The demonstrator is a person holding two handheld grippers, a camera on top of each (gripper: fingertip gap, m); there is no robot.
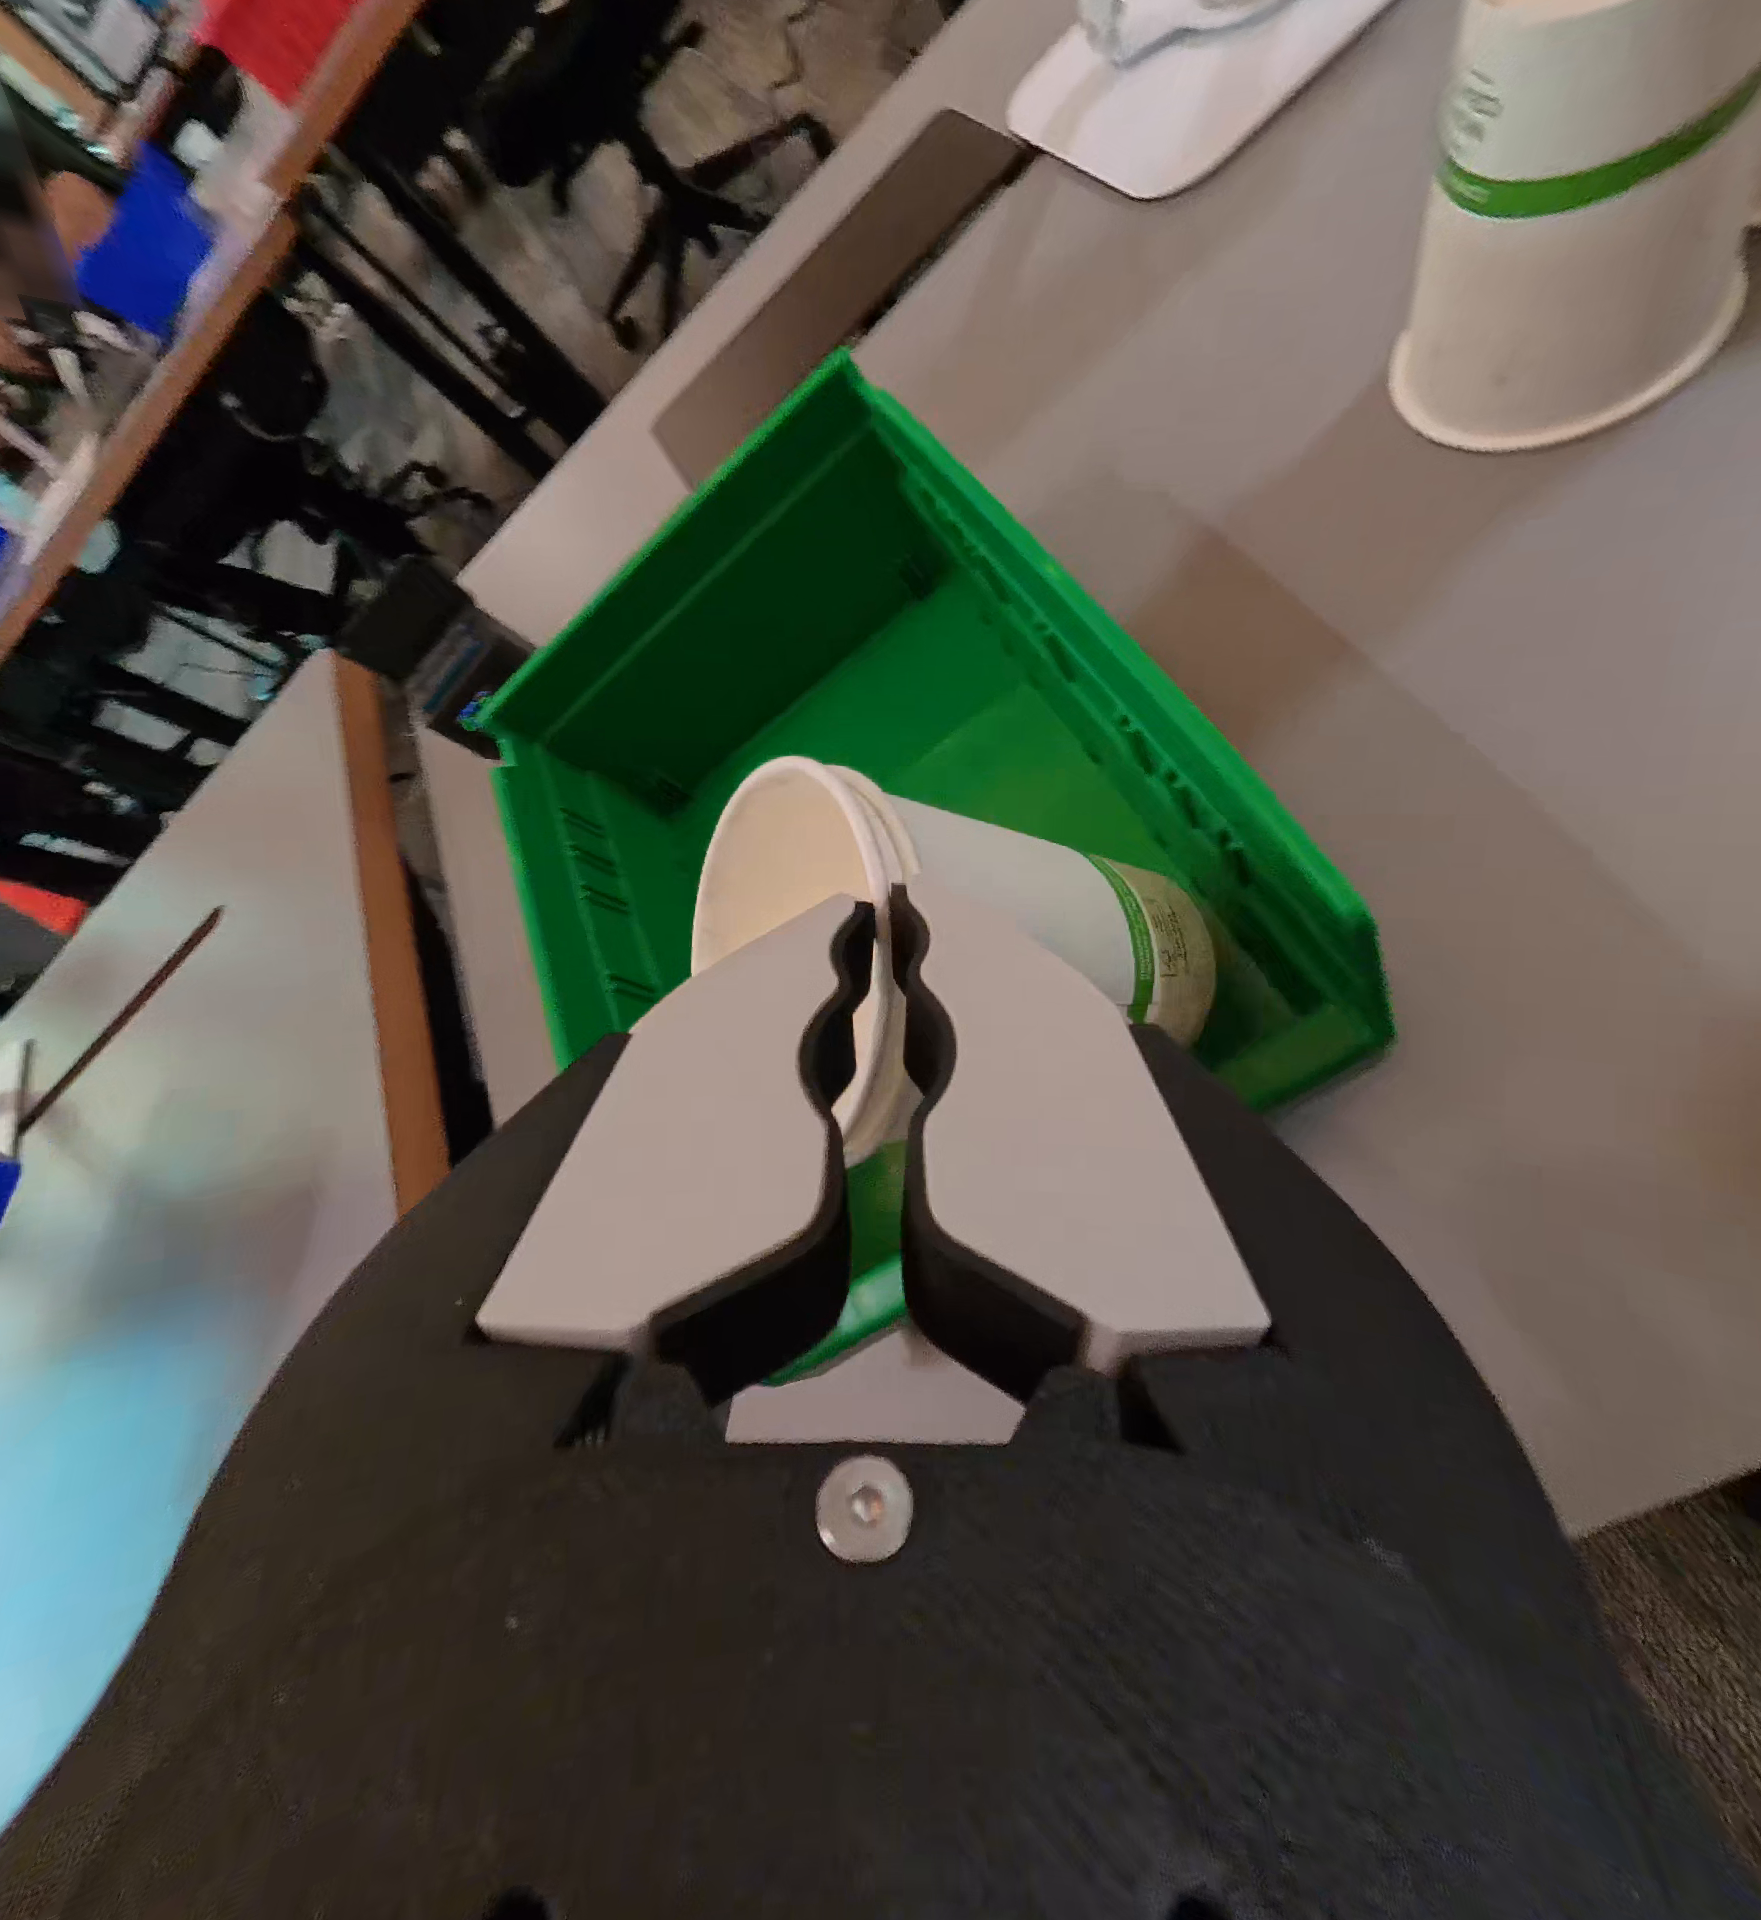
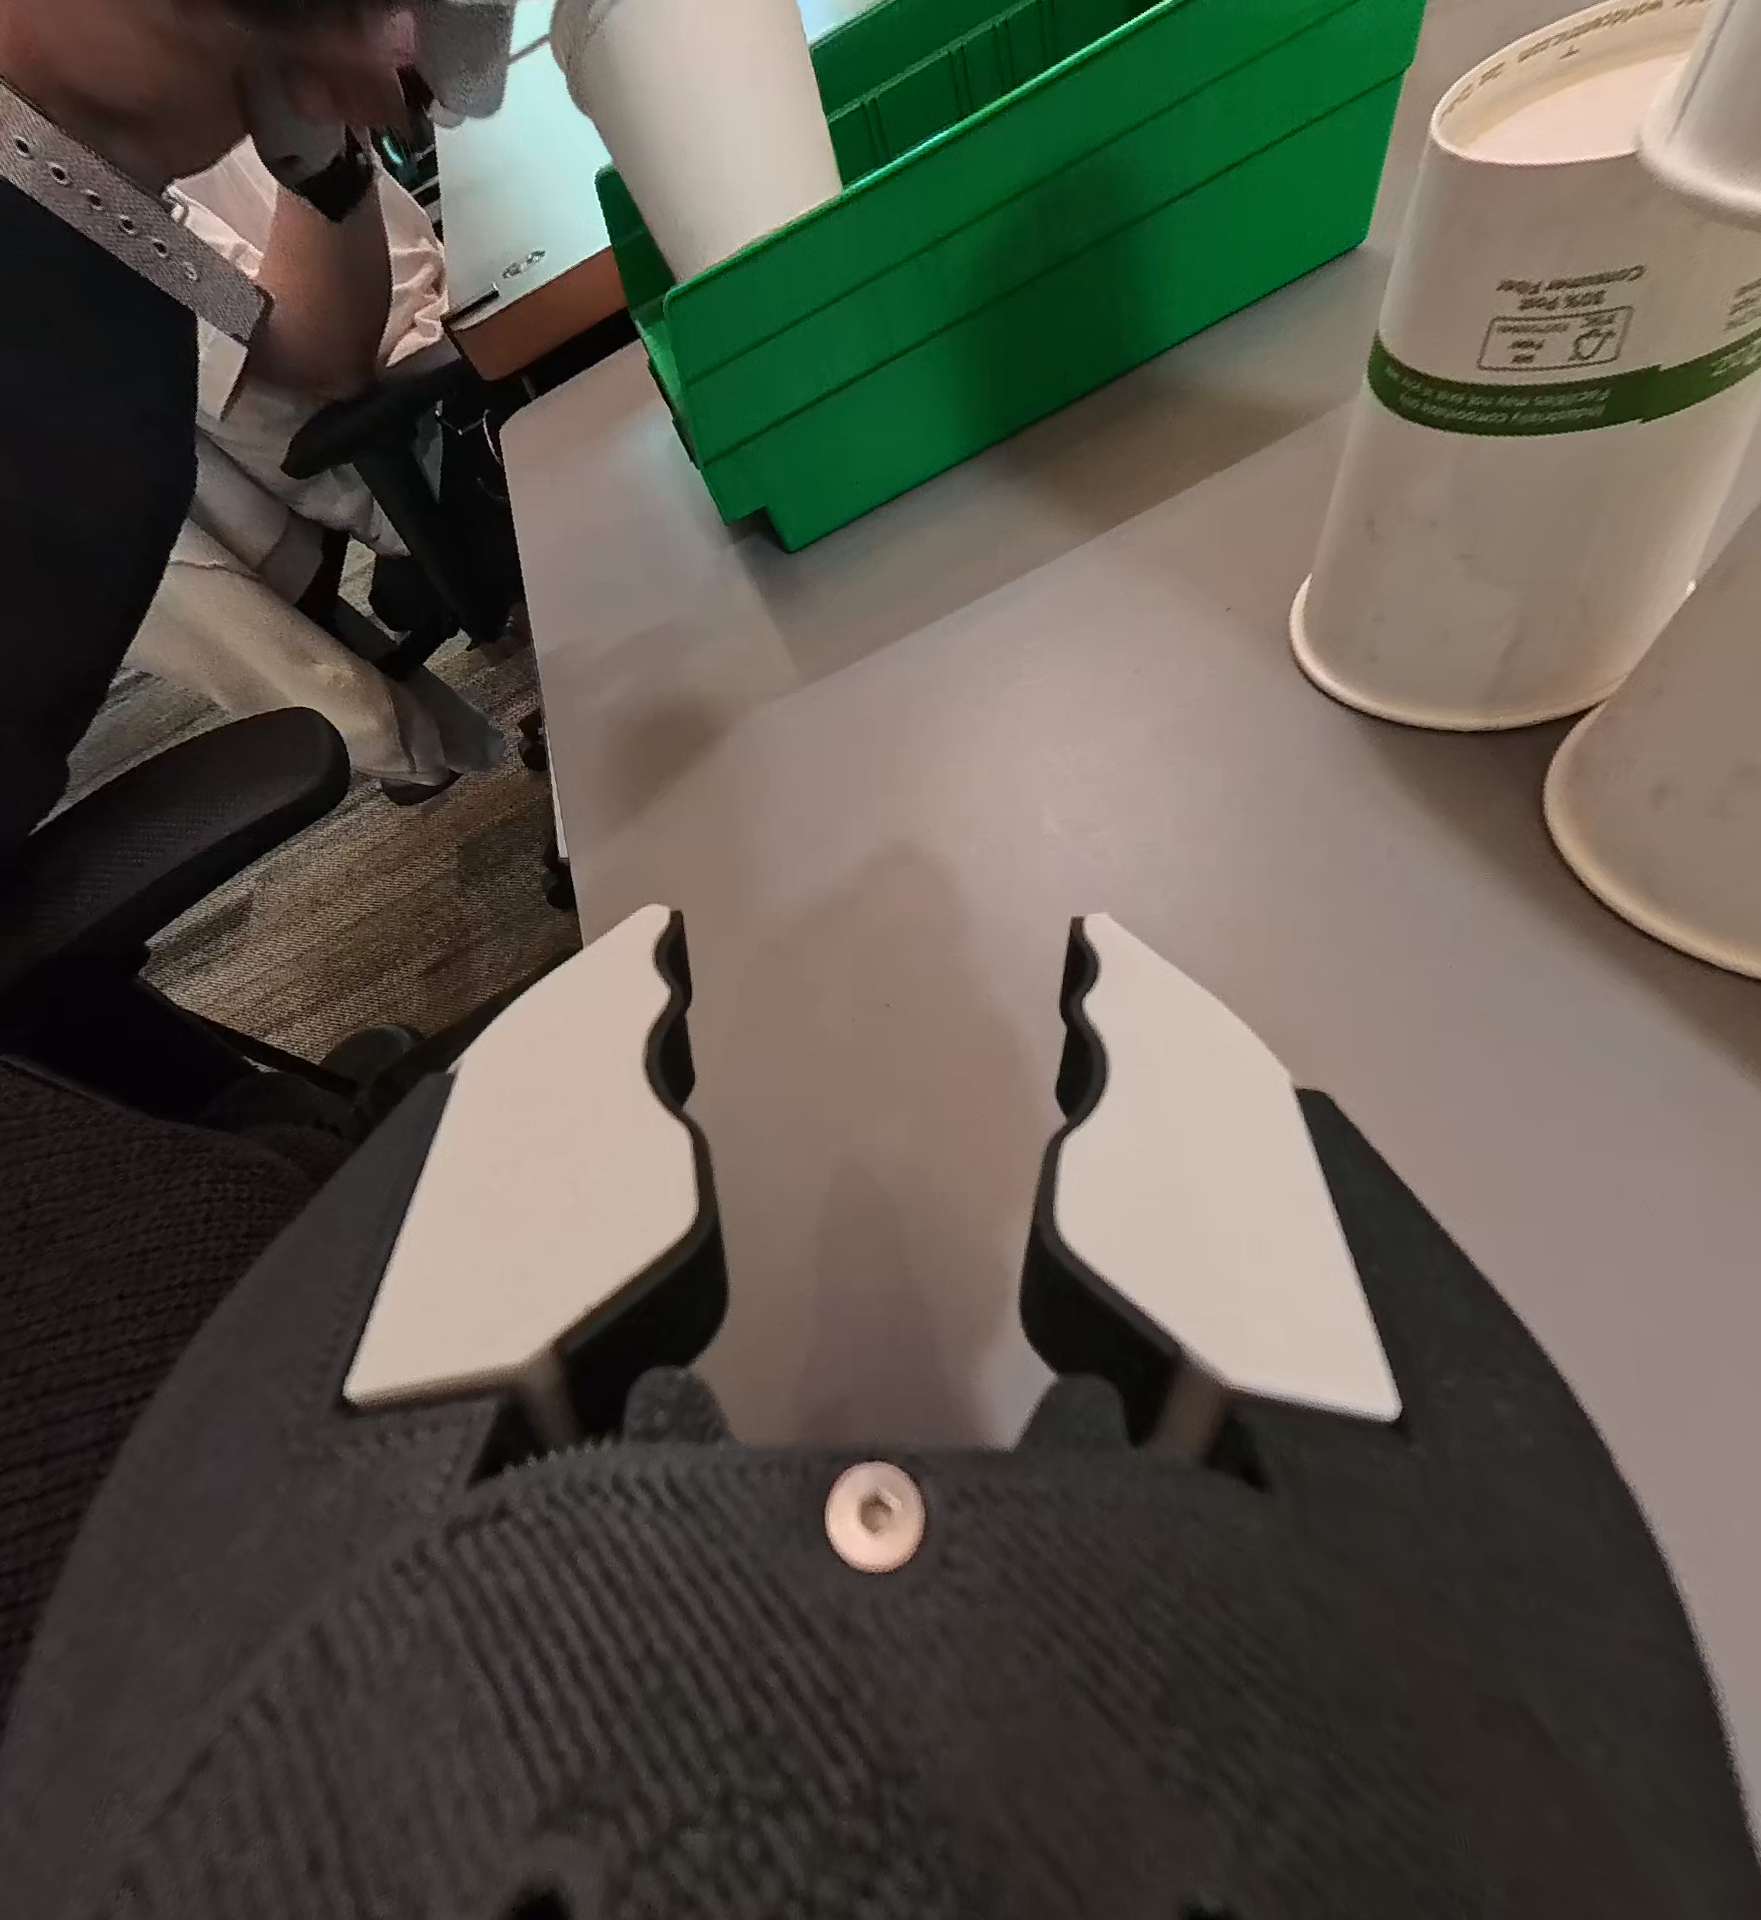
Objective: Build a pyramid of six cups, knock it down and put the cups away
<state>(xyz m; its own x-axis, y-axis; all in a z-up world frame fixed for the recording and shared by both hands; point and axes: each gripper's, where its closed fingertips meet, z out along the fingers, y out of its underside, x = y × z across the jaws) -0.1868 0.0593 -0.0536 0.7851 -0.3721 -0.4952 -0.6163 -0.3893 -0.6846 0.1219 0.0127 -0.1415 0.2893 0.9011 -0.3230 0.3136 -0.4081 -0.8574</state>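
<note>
My left gripper (image 1: 884, 920) is shut on the rim of a white paper cup (image 1: 1021, 894) with a green band. The cup looks like a nested stack and tilts into a green plastic bin (image 1: 782, 623) on the grey table (image 1: 1375, 831). In the right wrist view the same cup (image 2: 710, 135) leans in the bin (image 2: 1011, 343) at the far side. My right gripper (image 2: 876, 935) is open and empty, low over the bare table (image 2: 907, 727). Upside-down paper cups (image 2: 1499, 436) stand to its right.
An upside-down cup (image 1: 1582, 249) stands at the far right in the left wrist view, with a white flat object (image 1: 1167, 94) behind it. A person in a dark sleeve (image 2: 24, 468) and an office chair (image 2: 180, 810) are at the table's left edge. Carpet lies below.
</note>
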